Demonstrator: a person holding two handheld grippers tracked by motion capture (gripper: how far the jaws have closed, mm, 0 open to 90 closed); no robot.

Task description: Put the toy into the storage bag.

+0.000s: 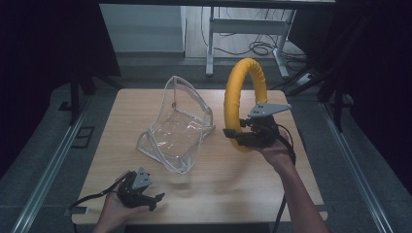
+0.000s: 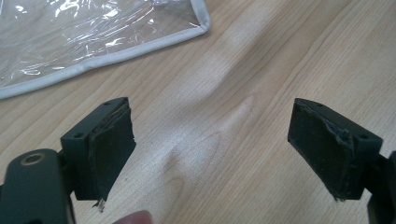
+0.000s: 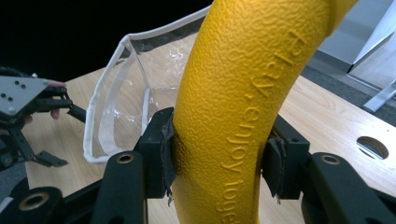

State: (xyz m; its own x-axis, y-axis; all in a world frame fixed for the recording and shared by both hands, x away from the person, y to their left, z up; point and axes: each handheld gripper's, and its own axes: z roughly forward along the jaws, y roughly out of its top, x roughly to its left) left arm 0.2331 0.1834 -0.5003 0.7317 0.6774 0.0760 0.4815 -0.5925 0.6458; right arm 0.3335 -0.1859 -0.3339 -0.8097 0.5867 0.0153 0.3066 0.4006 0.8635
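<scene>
High view: right gripper (image 1: 236, 135) clamped on yellow ring (image 1: 241, 97), held upright above table (image 1: 223, 179), right of clear bag (image 1: 177, 127). Right gripper view adds raised lettering on ring. Left gripper (image 1: 154, 199) rests near edge, jaws apart, nothing between.

Light wood table (image 1: 209, 189) on grey floor (image 1: 34, 160), metal rails (image 1: 46, 170) along both sides. Dark curtains (image 1: 43, 43) left & right. Behind: white desk frame (image 1: 243, 26), tangled cables (image 1: 260, 48) on floor, pale wall panel (image 1: 141, 29). Dim light overall.
</scene>
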